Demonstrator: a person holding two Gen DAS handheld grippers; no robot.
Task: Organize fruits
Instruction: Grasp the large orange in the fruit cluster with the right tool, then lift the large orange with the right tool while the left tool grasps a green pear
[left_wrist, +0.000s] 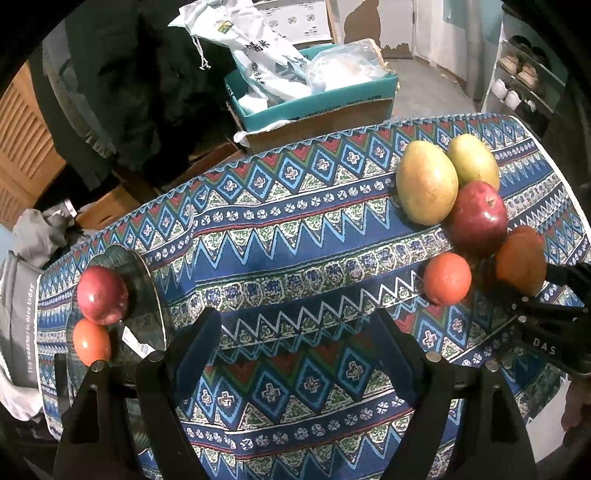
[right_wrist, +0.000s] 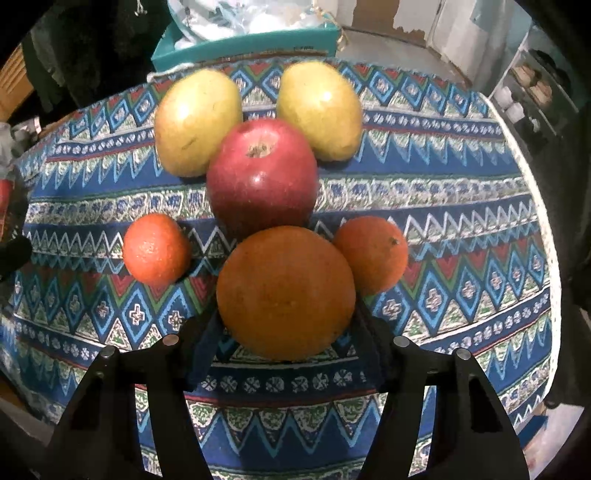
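Orange fruit (right_wrist: 286, 291) clamped between right fingers (right_wrist: 207, 339); left fingers (left_wrist: 199, 343) spread, empty.

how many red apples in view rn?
2. One round red apple sits on the clear glass plate at table left, above a small orange fruit. The other red apple sits in the right cluster, fronting two yellow-green mangoes. None appears hidden.

place: lived-in home, storage corner | signs: white shoe rack with shoes (left_wrist: 524, 79) | teal cardboard box stuffed with plastic bags (left_wrist: 314, 98) | counter under blue patterned folk tablecloth (left_wrist: 295, 236) | dark coats hanging (left_wrist: 122, 74)
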